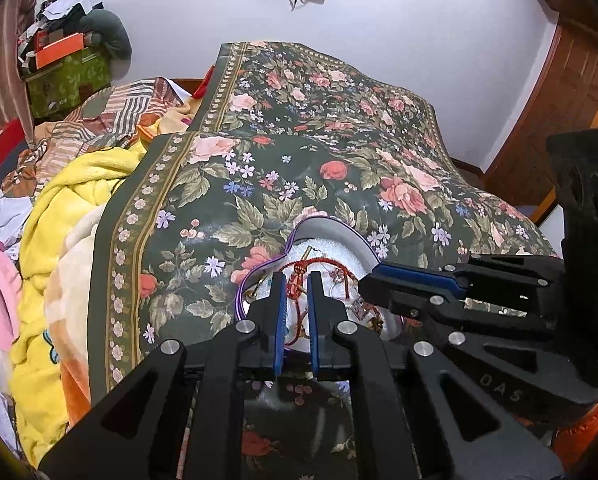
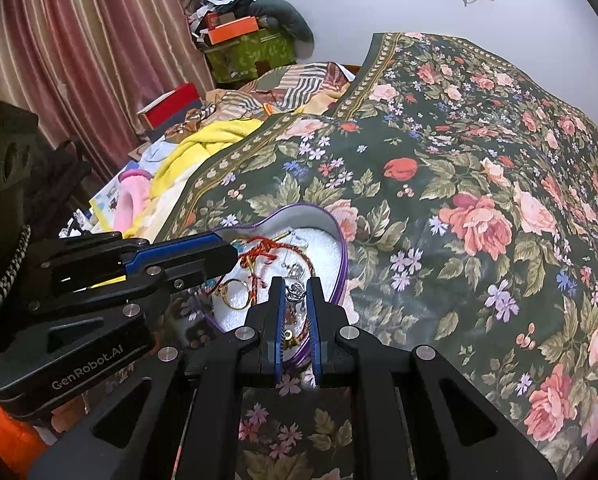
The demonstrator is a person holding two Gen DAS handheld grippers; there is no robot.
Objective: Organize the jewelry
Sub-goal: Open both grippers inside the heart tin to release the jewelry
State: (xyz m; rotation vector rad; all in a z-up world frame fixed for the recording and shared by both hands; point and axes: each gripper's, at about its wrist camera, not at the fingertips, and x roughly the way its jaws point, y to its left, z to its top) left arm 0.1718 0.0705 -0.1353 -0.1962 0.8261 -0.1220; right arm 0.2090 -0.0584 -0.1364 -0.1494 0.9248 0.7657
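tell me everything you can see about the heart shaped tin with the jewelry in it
The heart-shaped tin is an open, lidless box with a purple rim and pale grey inner wall, looking like metal. It sits flat on the floral cloth, lined with white padding. Inside lie a tangled red cord, a gold ring, a silver piece and other small items too jumbled to tell. The left gripper and right gripper hover over it, both nearly shut; contact is unclear.

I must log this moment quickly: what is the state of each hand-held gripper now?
Left hand-held gripper: closed, above the red cord in the heart-shaped tin; grip cannot be told.
Right hand-held gripper: closed, over the tin; grip cannot be told.
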